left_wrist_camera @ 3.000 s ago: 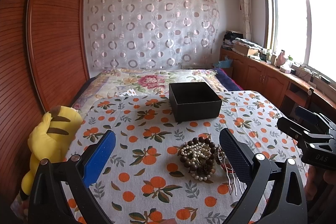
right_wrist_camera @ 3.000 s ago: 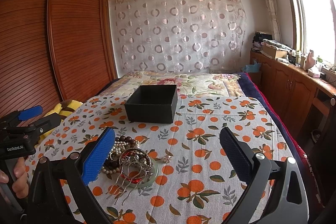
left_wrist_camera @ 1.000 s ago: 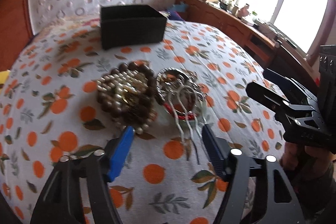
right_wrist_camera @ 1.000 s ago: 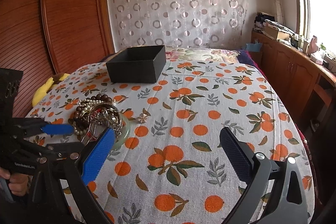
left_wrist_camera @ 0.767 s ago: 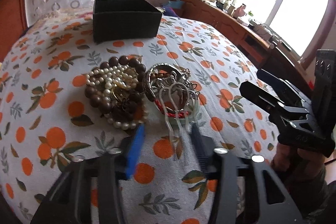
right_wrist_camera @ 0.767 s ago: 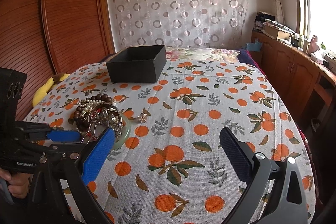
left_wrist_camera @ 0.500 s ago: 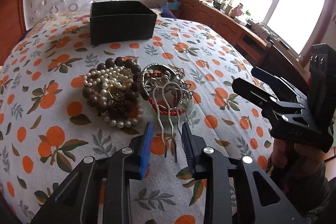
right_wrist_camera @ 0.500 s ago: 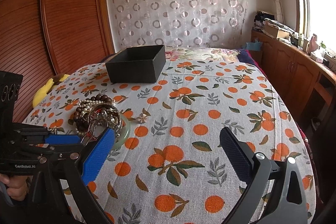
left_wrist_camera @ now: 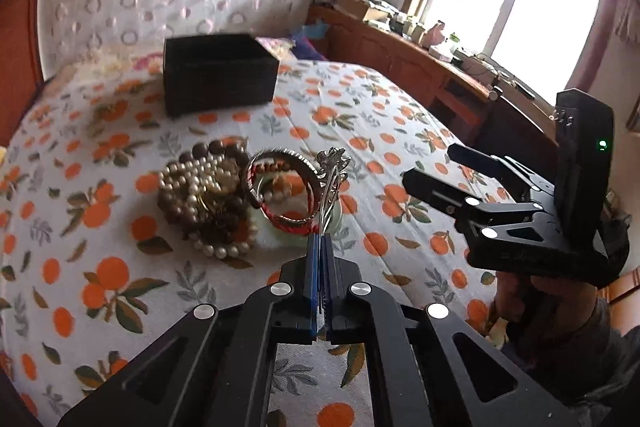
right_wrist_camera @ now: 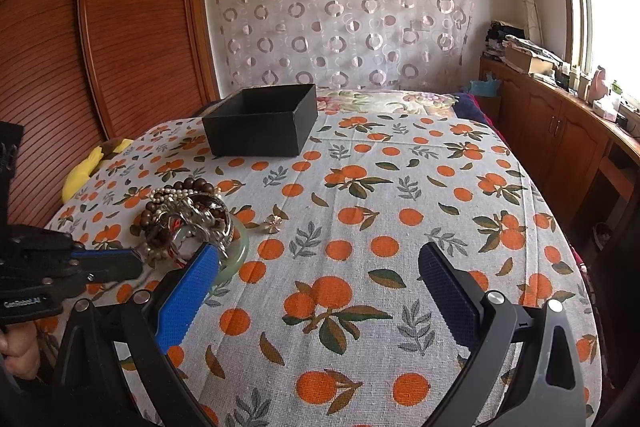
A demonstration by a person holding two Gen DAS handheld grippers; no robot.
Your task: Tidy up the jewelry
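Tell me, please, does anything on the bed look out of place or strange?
One small silver trinket lies alone on the orange-print cloth, apart from the tangled jewelry pile. The black box looks empty. The left gripper is shut on the silver hair comb.

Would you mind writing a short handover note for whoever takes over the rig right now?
Left gripper: shut on the prongs of the silver hair comb, its ornate end pointing away over the jewelry pile.
Right gripper: open, holding nothing, above bare cloth right of the pile.
Black box: open, farther back on the bed; nothing visible inside from these angles.
Small flower-shaped piece lies apart, right of the pile.
Done: comb gripped.
Left: carry the comb to the box, then move the beads, bangles and the loose piece.
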